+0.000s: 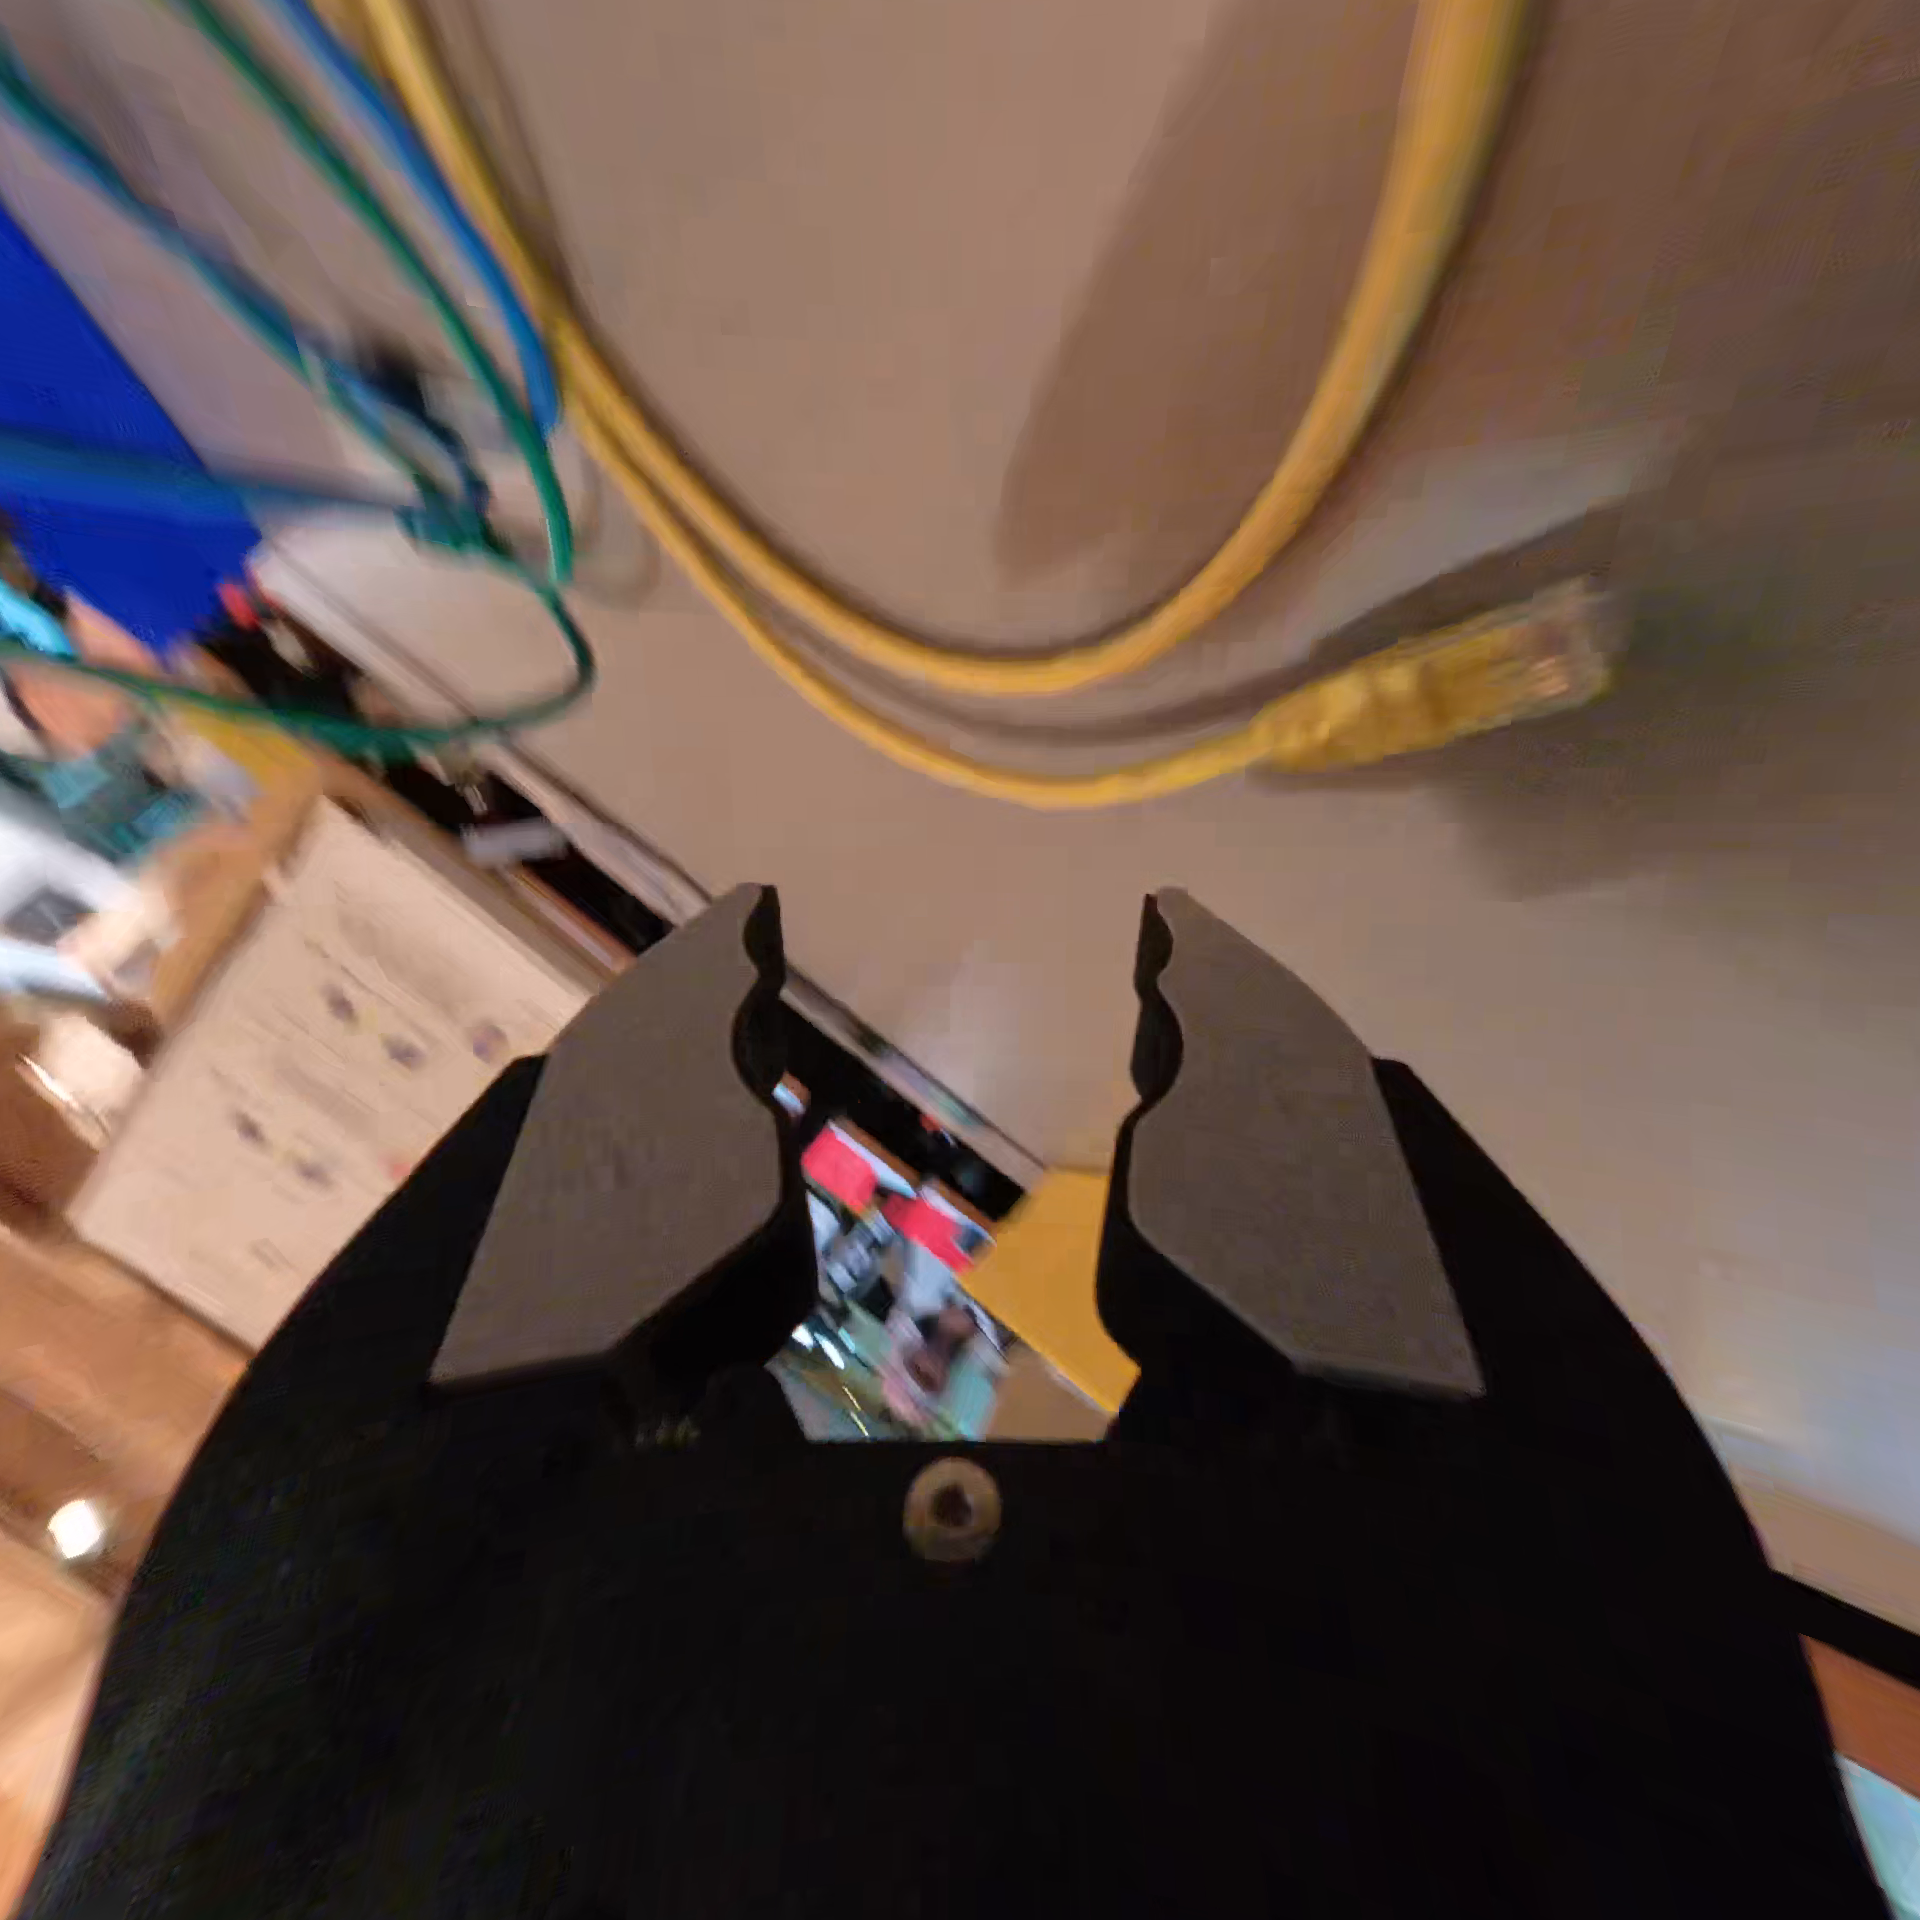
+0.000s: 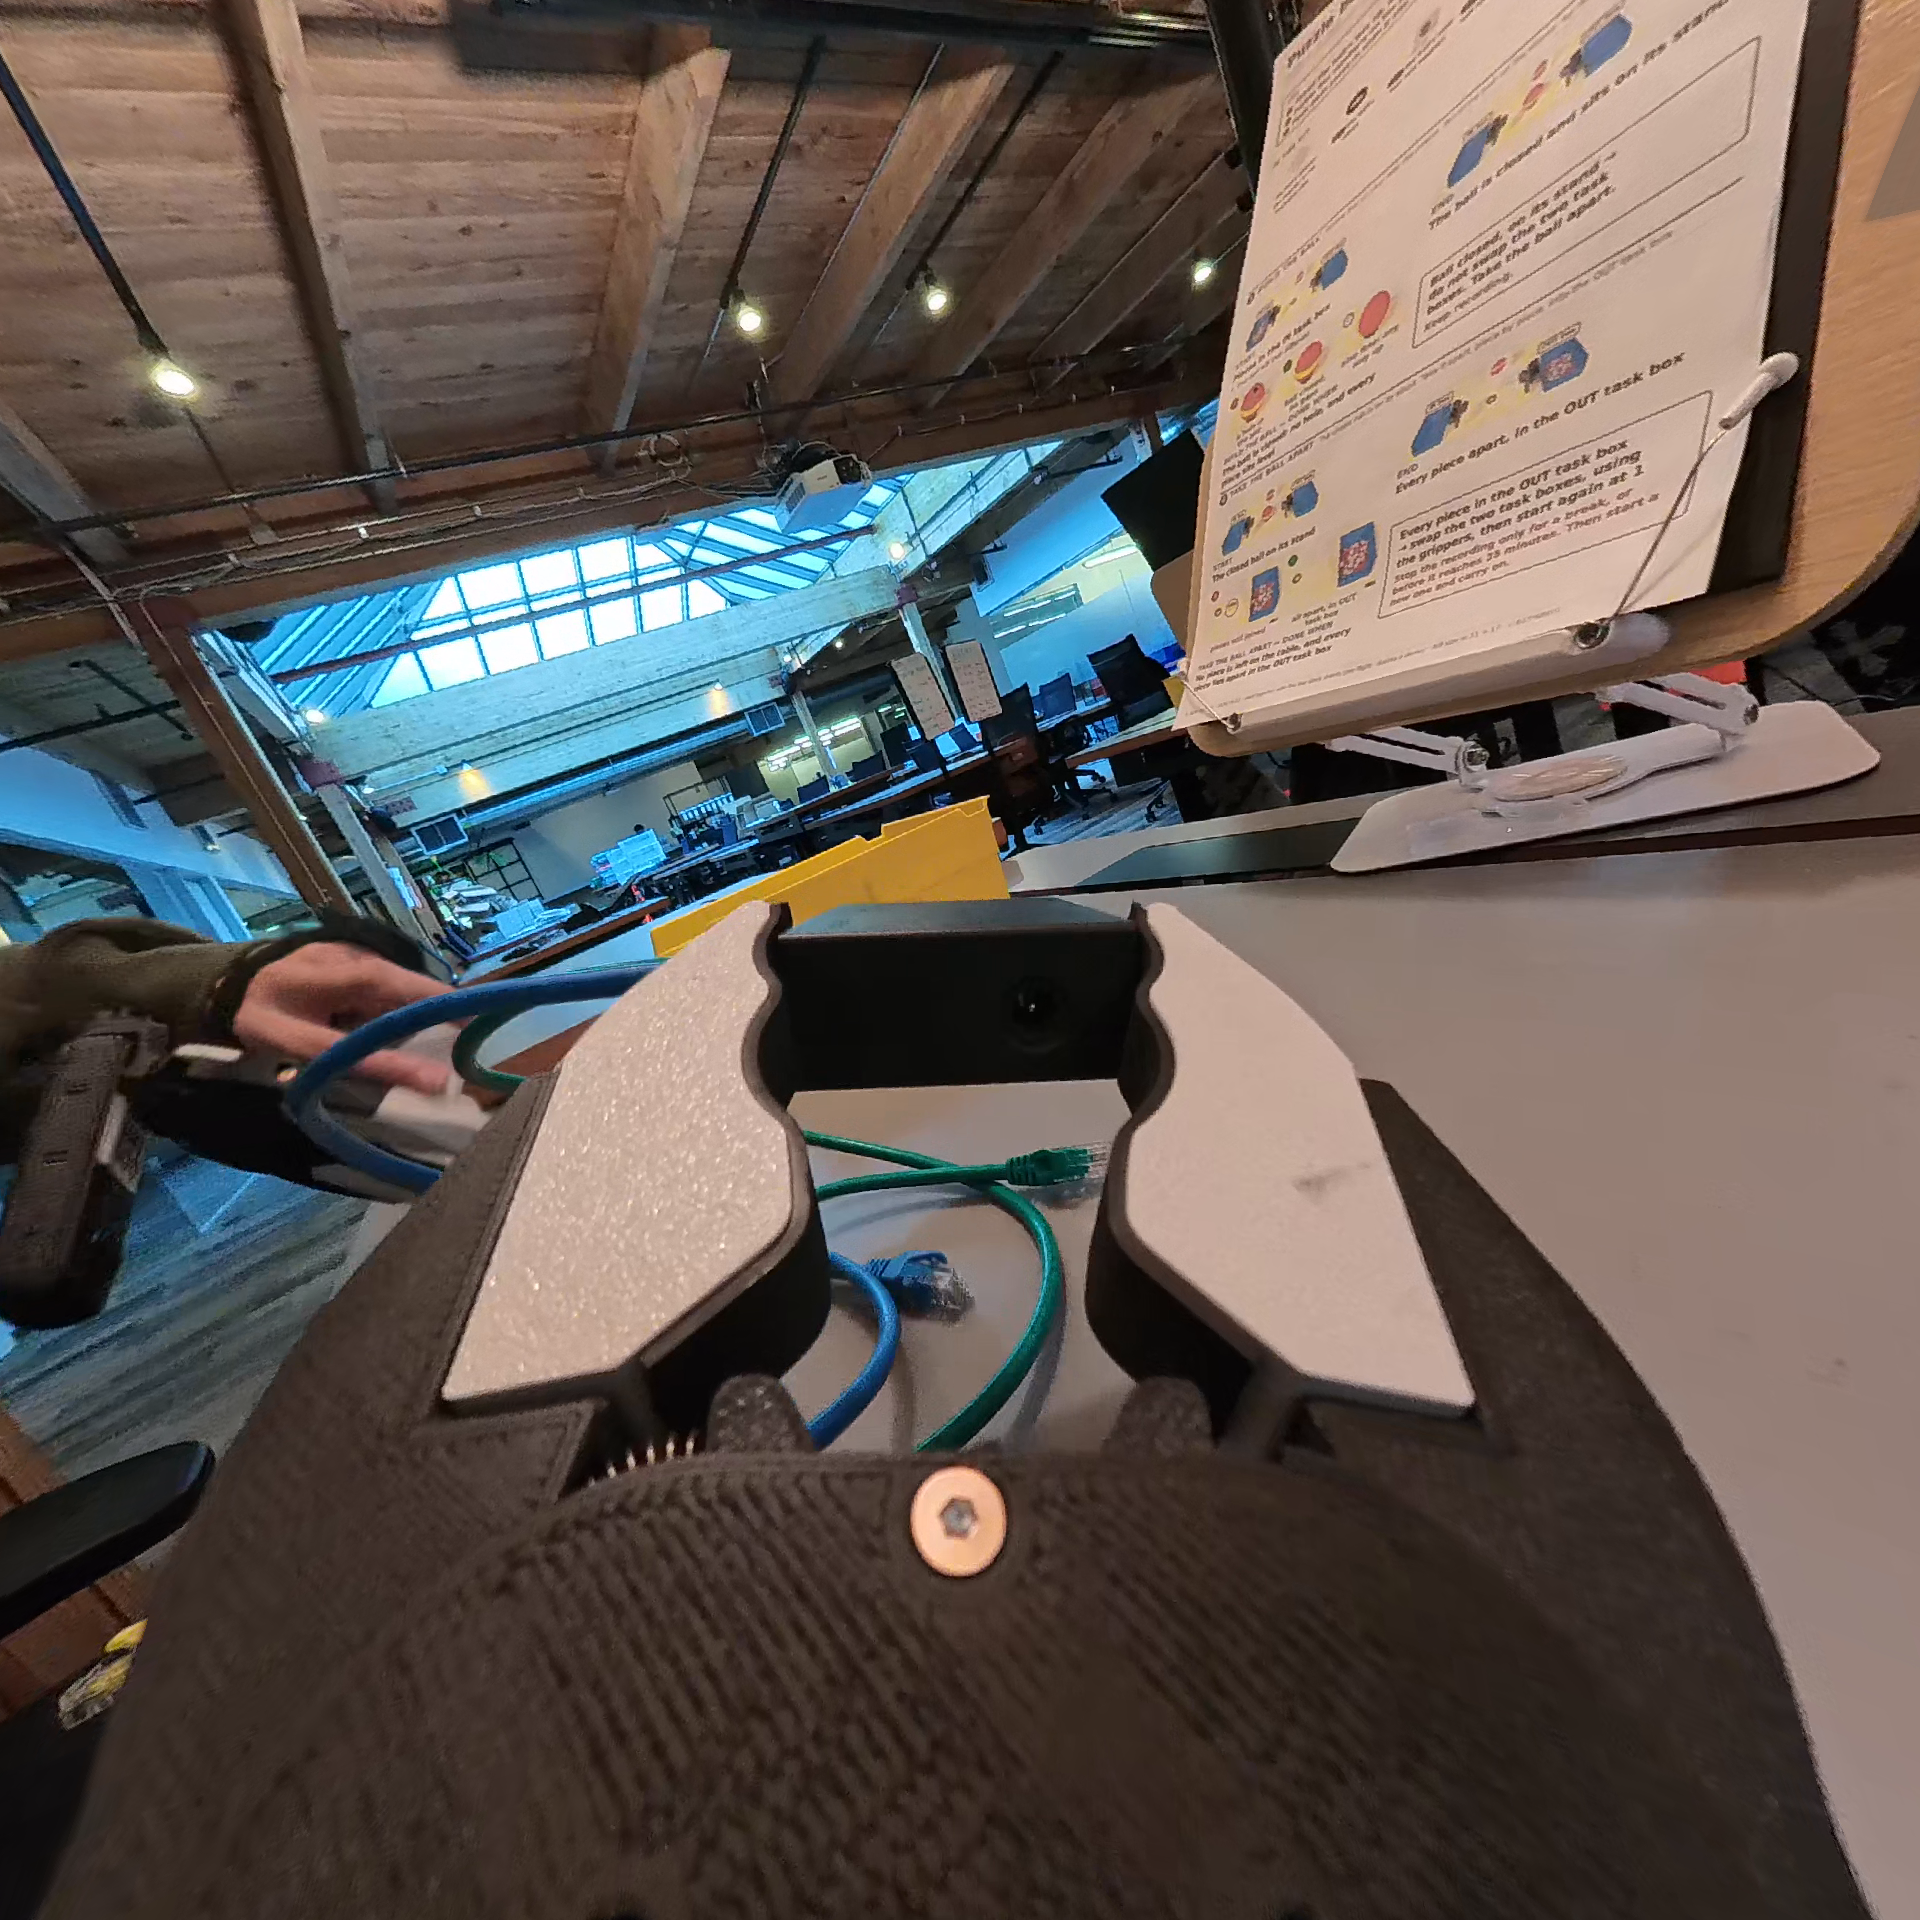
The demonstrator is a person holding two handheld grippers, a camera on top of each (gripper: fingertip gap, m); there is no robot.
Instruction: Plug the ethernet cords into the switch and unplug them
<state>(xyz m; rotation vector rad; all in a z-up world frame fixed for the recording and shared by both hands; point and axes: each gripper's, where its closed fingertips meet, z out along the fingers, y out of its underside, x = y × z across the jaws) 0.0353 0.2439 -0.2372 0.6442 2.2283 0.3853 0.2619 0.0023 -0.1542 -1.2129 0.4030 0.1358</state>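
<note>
My right gripper (image 2: 956, 935) has its fingertips on both sides of the black switch (image 2: 956, 997), which stands on the grey table (image 2: 1558, 1039) with a round socket facing me. Loose green (image 2: 1049, 1164) and blue (image 2: 925, 1278) ethernet plugs lie on the table between the fingers, nearer than the switch. My left gripper (image 1: 956, 925) is open and empty over the table. A yellow cord's plug (image 1: 1455, 675) lies free beyond it to the right, with green (image 1: 520, 488) and blue (image 1: 468, 260) cords at the upper left. That view is blurred.
A hand (image 2: 332, 1008) holds the left gripper at the left of the right wrist view, with a blue cord loop (image 2: 343, 1060) beside it. A printed sheet on a wooden stand (image 2: 1507, 364) rises at the back right, and a yellow bin (image 2: 831, 883) sits behind the switch.
</note>
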